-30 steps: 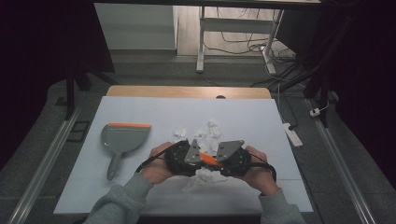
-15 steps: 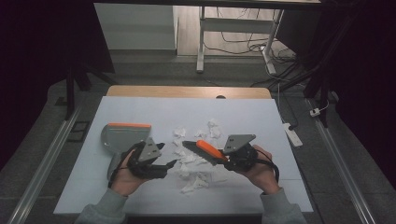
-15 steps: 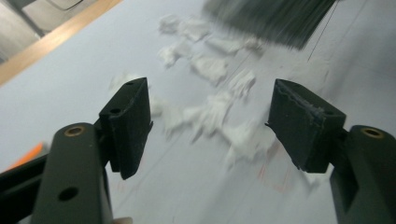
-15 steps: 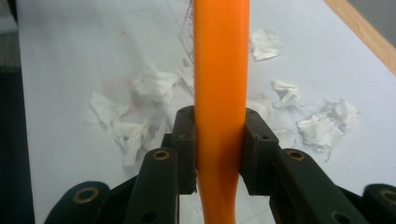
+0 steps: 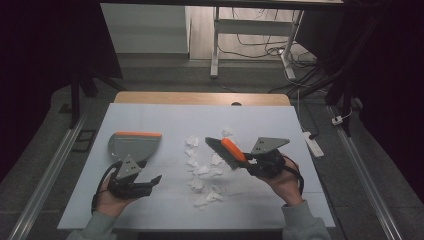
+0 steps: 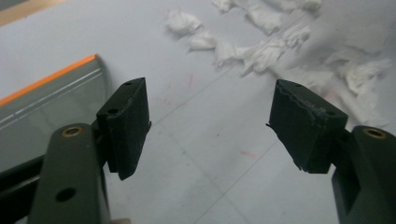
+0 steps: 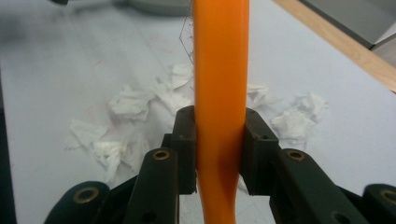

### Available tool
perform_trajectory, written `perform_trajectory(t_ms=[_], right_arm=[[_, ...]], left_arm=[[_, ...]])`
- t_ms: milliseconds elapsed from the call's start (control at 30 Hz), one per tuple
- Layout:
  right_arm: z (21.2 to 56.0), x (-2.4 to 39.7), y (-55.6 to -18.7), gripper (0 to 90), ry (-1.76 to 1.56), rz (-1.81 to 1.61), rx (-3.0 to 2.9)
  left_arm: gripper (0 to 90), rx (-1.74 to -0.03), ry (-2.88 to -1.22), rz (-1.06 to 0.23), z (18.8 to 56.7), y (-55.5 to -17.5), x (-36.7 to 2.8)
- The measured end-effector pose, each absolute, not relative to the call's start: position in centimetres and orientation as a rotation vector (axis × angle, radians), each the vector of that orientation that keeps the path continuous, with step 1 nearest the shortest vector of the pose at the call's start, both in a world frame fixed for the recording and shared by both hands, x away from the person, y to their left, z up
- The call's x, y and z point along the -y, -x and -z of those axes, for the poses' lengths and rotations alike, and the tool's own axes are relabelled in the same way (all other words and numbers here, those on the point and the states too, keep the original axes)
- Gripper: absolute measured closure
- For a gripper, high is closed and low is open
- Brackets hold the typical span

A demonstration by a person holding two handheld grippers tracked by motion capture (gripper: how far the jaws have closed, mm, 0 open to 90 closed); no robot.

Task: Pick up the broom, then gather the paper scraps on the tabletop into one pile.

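High view: the right gripper (image 5: 245, 162), at centre right of the frame, grasps a hand brush (image 5: 226, 151) by its orange handle; the brush head points toward the upper left and hangs over a scatter of white paper scraps (image 5: 202, 172) at the middle of the pale bench (image 5: 165, 120). The left gripper (image 5: 150, 181), at lower left, has its jaws parted with nothing between them; they have just been opening wider. It sits just below a grey dustpan (image 5: 132, 145) with an orange front edge, which lies flat on the bench left of the scraps.

Left gripper view: both black pads stand well apart over bare bench surface; the dustpan (image 6: 42, 107) shows at the left edge and the paper scraps (image 6: 261, 51) run across the upper right.

Right gripper view: the orange brush handle (image 7: 219, 93) runs vertically through the frame centre, clamped between the two pads, with paper scraps (image 7: 126, 112) on the bench behind it on both sides.
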State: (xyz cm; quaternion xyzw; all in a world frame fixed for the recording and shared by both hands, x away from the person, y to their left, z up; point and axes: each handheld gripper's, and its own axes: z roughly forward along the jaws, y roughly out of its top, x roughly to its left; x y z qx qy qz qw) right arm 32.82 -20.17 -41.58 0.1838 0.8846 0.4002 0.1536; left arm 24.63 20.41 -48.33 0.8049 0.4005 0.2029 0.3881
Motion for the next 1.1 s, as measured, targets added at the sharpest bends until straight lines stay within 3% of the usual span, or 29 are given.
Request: perform_trajectory(t_ms=[433, 833, 1100], right_arm=[[41.4, 22.2, -33.7, 70.1, -0.705, -1.231, -2.420], [41.5, 22.7, -33.9, 70.1, -0.778, -1.190, -2.391], [40.5, 23.0, -36.6, 70.1, -0.831, -1.123, -2.400]], left_arm=[[26.1, -1.051, -2.027, -0.460, 48.9, -25.2, -21.5], [26.1, -1.055, -2.030, -0.483, 48.7, -25.0, -21.3], [26.0, -1.055, -2.039, -0.460, 49.0, -25.6, -21.4]])
